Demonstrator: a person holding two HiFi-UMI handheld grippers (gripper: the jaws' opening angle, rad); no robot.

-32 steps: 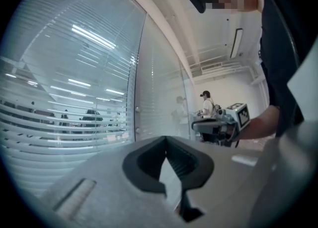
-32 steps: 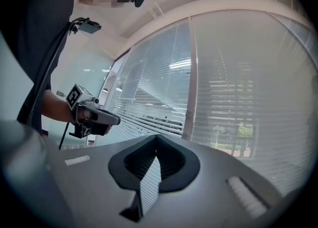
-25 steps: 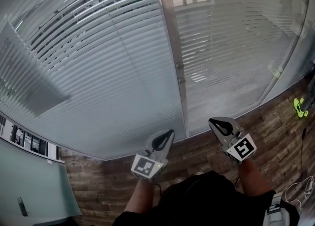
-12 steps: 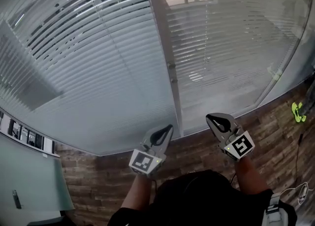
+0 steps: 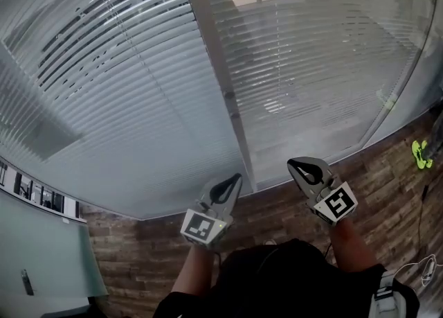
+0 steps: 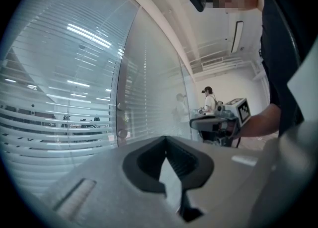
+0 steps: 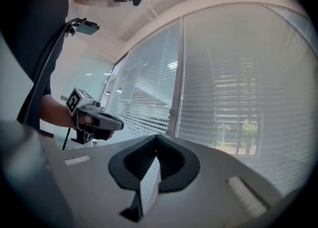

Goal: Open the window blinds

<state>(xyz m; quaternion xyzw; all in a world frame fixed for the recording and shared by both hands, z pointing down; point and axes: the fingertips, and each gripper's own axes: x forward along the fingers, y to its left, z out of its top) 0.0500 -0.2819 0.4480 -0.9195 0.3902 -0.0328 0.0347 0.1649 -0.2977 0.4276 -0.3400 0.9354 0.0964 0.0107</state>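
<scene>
Evidently not begun: the blinds (image 5: 152, 109) hang lowered, slats largely closed, across the far glass (image 5: 387, 46). Left gripper (image 5: 234, 183) and right gripper (image 5: 299, 168) held near, jaws pressed together, empty, touching nothing. Whole opening is outstanding.

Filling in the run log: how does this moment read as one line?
left gripper: shut, empty | right gripper: shut, empty | window blinds: lowered, untouched
</scene>
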